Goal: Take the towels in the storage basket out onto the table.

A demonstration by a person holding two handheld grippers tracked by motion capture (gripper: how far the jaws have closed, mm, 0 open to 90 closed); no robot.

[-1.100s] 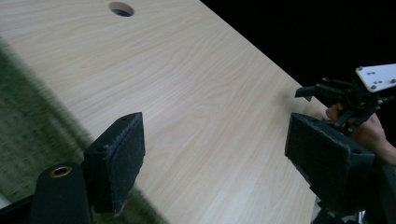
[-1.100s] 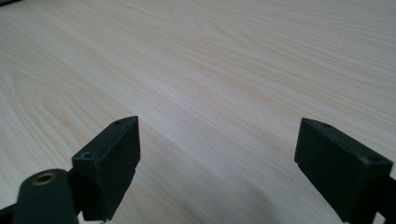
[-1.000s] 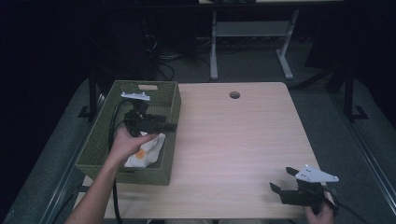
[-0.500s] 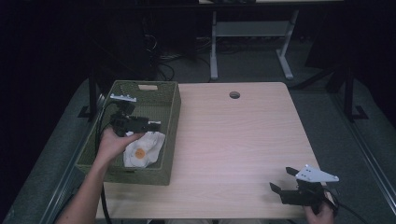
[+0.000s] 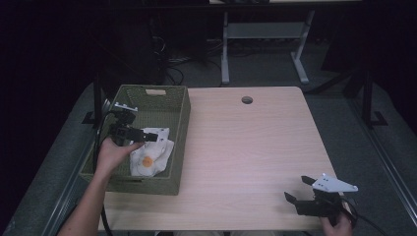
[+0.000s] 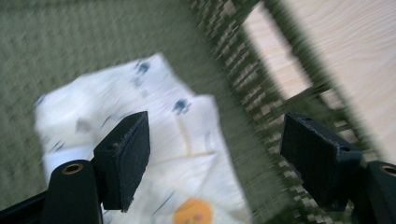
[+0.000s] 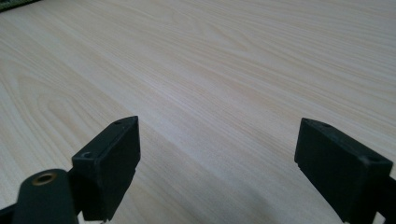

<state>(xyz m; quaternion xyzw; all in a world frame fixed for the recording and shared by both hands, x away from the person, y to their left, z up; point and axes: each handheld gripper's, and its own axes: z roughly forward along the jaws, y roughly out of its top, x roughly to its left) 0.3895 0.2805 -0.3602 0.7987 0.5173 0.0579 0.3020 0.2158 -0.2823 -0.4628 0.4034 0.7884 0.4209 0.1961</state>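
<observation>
One white cloth in green basket, left gripper above

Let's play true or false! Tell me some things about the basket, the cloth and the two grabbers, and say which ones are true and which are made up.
1. The white cloth lies inside the green basket. True.
2. The left gripper is over the basket with its jaws open. True.
3. The right gripper is squeezing the cloth. False: it is open and holds nothing, near the front right corner of the table.
4. The basket sits on the right side of the table. False: it sits on the left side.
5. The cloth has an orange spot on it. True.
</observation>
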